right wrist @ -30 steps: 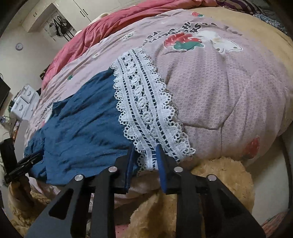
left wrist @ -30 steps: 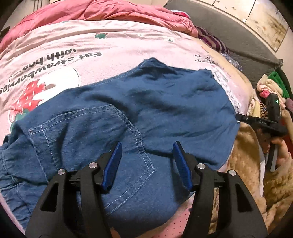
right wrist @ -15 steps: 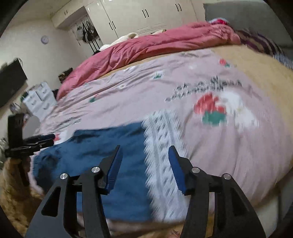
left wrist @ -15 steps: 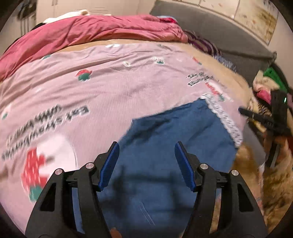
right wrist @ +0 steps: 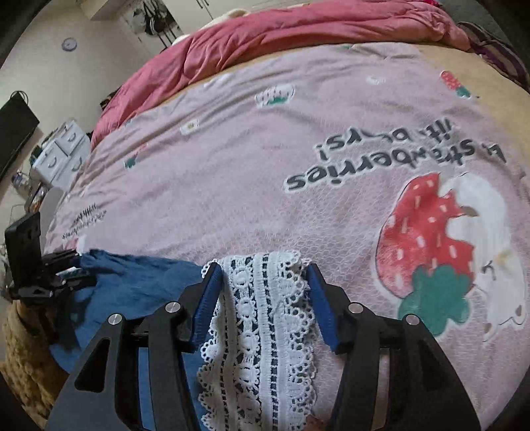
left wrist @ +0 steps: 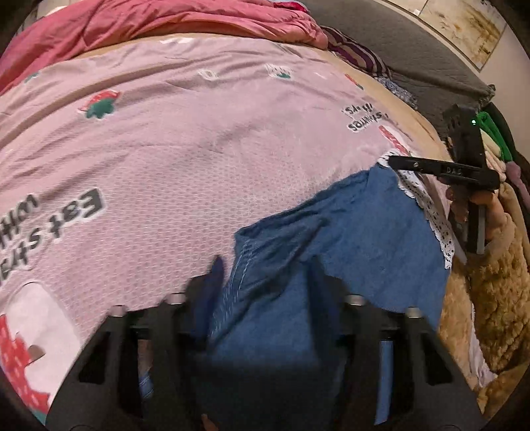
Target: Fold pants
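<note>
Blue denim pants (left wrist: 334, 252) with a white lace hem (right wrist: 265, 318) lie on the pink strawberry bedspread (left wrist: 185, 159) near the bed's front edge. My left gripper (left wrist: 265, 275) is open over the denim, its blue pads blurred, one either side of a stitched seam. My right gripper (right wrist: 261, 298) is open, its pads either side of the lace hem. In the left wrist view the right gripper (left wrist: 414, 164) shows at the far right by the lace. In the right wrist view the left gripper (right wrist: 56, 275) shows at the far left by the denim.
A rumpled red quilt (left wrist: 149, 20) lies along the far side of the bed. A grey headboard (left wrist: 414, 56) and piled clothes (left wrist: 497, 139) are at the right. A fuzzy tan sleeve (left wrist: 490, 288) is at the bed's near edge. White drawers (right wrist: 63, 152) stand at the left.
Both grippers lifted up and away, then came back down over the pants. The right gripper, shut on the lace hem a second ago, is now open. The pants lie further toward the front edge.
</note>
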A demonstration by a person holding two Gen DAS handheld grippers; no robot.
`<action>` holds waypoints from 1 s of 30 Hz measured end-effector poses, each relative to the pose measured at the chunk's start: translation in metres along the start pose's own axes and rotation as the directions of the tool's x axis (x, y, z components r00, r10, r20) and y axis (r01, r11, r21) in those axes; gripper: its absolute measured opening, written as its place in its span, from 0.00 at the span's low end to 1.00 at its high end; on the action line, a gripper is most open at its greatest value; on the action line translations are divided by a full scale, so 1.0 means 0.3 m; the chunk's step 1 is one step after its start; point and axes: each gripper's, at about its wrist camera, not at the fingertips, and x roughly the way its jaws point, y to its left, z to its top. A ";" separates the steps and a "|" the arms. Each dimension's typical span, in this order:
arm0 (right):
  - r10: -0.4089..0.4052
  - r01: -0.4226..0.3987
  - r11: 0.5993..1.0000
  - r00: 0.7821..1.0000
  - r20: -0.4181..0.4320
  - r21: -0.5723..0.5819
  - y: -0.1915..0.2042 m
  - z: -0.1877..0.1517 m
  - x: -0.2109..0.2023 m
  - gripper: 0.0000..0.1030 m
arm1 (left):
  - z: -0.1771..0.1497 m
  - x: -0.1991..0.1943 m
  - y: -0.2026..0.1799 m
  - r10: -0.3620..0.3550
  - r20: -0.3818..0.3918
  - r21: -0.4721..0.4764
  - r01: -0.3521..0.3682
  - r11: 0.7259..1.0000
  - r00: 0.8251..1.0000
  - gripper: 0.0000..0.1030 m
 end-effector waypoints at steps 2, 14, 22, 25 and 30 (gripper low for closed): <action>0.003 -0.003 0.999 1.000 0.002 -0.032 0.013 -0.016 0.004 0.44 | 0.002 0.012 -0.003 -0.026 -0.002 -0.002 0.026 1.000 1.000 0.11; 0.065 -0.050 0.996 0.977 0.205 -0.077 0.027 0.030 -0.149 0.22 | 0.064 -0.086 0.052 -0.078 0.178 -0.100 0.097 0.990 0.981 0.05; -0.070 0.074 0.989 0.997 0.036 -0.131 0.001 0.074 0.078 0.25 | 0.048 0.048 0.121 -0.007 0.100 -0.176 0.025 0.984 0.995 0.08; -0.079 0.085 0.987 0.996 0.049 -0.136 -0.004 0.068 0.083 0.28 | 0.044 0.053 0.136 -0.013 0.103 -0.184 0.032 0.982 0.995 0.09; -0.105 0.112 0.988 0.992 0.074 -0.104 -0.016 0.059 0.039 0.54 | 0.031 0.032 0.142 -0.017 0.130 -0.195 0.042 0.980 0.991 0.18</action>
